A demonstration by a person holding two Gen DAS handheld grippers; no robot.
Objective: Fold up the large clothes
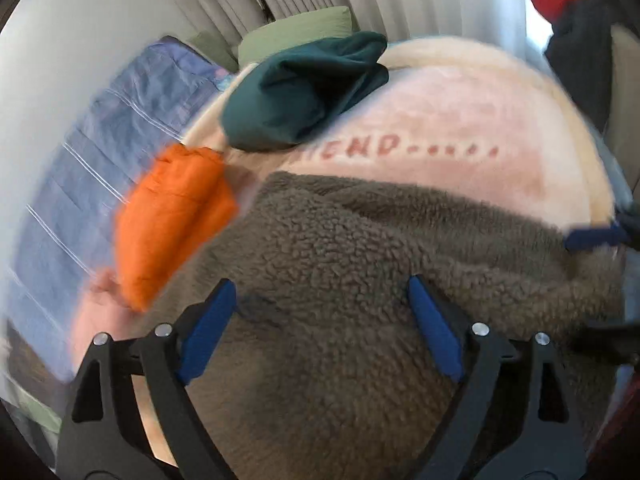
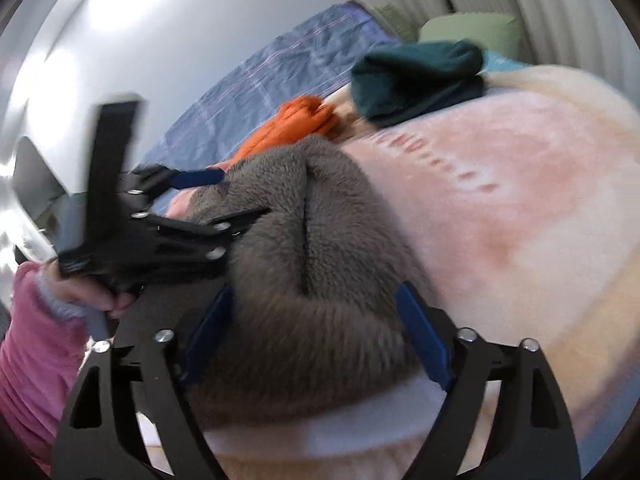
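Mid-frame in both wrist views, a grey-brown fleece garment (image 1: 360,264), bunched on a pink blanket (image 1: 460,120) spread over the bed. At the bottom of the left view, left gripper (image 1: 320,328) with blue-padded fingers (image 1: 208,332) spread wide above the fleece, pinching nothing. At the bottom of the right view, right gripper (image 2: 312,336) likewise wide, fingers (image 2: 424,344) straddling a rounded hump of the fleece without closing on it. At left centre of the right view, the left gripper again, held by a hand (image 2: 92,296) in a pink sleeve, close against the fleece edge. Toward the upper middle, a dark green garment (image 1: 304,92) and an orange one (image 1: 172,220), off the fleece. Motion blur throughout. Likely step: reaching for fresh holds on the fleece before a fold. Next move probably needing each set of fingers to close on an edge or corner, then a lift and spread flat.
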